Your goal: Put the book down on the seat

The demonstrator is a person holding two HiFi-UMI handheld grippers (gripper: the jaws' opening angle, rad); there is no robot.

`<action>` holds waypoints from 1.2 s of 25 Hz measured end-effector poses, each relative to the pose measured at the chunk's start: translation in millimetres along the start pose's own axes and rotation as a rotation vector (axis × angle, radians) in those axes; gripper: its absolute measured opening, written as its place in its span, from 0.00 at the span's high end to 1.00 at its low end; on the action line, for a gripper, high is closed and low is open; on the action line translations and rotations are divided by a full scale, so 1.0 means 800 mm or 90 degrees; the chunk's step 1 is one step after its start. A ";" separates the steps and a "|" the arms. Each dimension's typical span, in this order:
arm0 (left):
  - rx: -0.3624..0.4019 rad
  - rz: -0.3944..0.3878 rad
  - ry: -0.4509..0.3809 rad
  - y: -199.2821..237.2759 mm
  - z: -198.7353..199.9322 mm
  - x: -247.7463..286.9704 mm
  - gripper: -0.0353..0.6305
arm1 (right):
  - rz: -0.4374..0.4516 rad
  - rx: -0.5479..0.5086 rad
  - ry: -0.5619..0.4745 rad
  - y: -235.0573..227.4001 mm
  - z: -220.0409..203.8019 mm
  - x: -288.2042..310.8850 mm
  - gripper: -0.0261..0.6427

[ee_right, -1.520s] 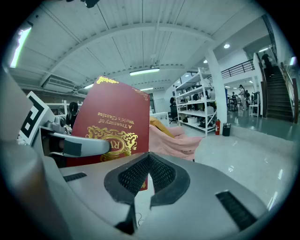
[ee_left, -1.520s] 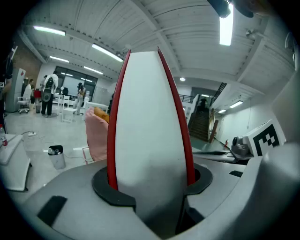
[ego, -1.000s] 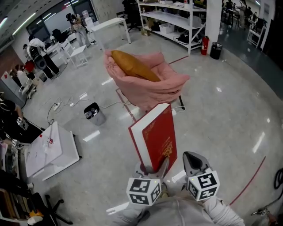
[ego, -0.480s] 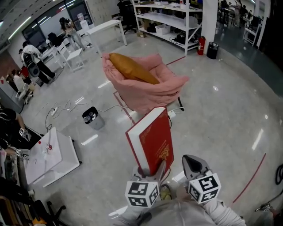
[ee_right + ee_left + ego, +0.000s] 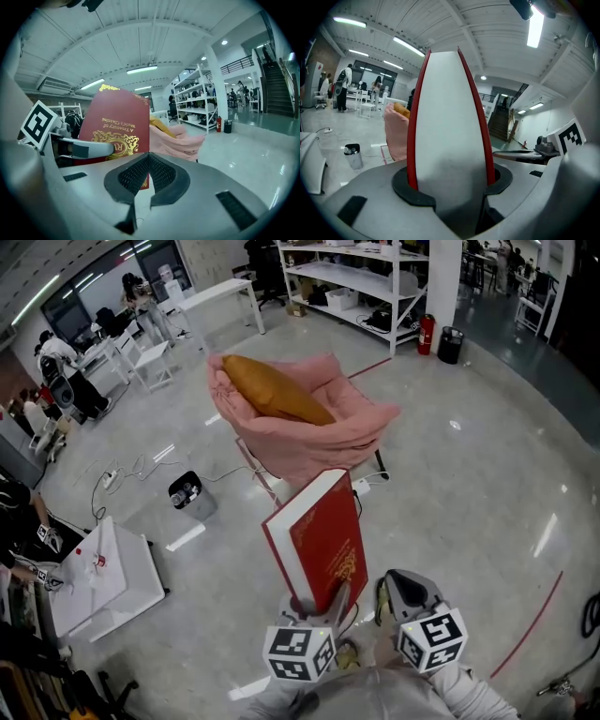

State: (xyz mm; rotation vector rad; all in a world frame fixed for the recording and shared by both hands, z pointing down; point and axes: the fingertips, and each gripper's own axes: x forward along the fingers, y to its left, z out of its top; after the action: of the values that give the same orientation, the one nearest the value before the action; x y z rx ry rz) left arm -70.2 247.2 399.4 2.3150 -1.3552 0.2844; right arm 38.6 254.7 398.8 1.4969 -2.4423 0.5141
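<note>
Book (image 5: 319, 538), pinched low in left gripper (image 5: 323, 601) jaws, may tip before reaching the seat (image 5: 361, 427); right gripper (image 5: 401, 579) jaws pressed together, empty.

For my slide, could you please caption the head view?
Left hand-held gripper holds a red book, with the pink seat ahead.

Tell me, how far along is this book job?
Done: the red book is picked up, clamped upright in the left gripper. In hand: it is held over the floor, short of the pink seat. Left: reach the seat and lay it down. The right gripper is shut, empty.
</note>
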 end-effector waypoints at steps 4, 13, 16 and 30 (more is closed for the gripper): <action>-0.001 0.005 -0.001 0.016 0.002 0.014 0.56 | 0.000 -0.015 0.001 -0.009 0.008 0.026 0.95; -0.016 0.042 -0.022 0.035 0.038 0.070 0.56 | 0.020 -0.043 0.003 -0.057 0.045 0.074 0.95; -0.014 0.054 -0.028 0.038 0.051 0.086 0.56 | 0.030 -0.049 0.004 -0.071 0.056 0.088 0.95; -0.034 0.092 -0.061 0.036 0.073 0.138 0.56 | 0.067 -0.074 -0.001 -0.120 0.073 0.122 0.95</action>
State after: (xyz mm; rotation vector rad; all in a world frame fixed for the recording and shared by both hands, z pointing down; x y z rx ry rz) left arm -42.7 122.2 398.7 2.2164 -1.5622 0.1814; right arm 79.2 111.7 398.8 1.3299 -2.5146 0.3832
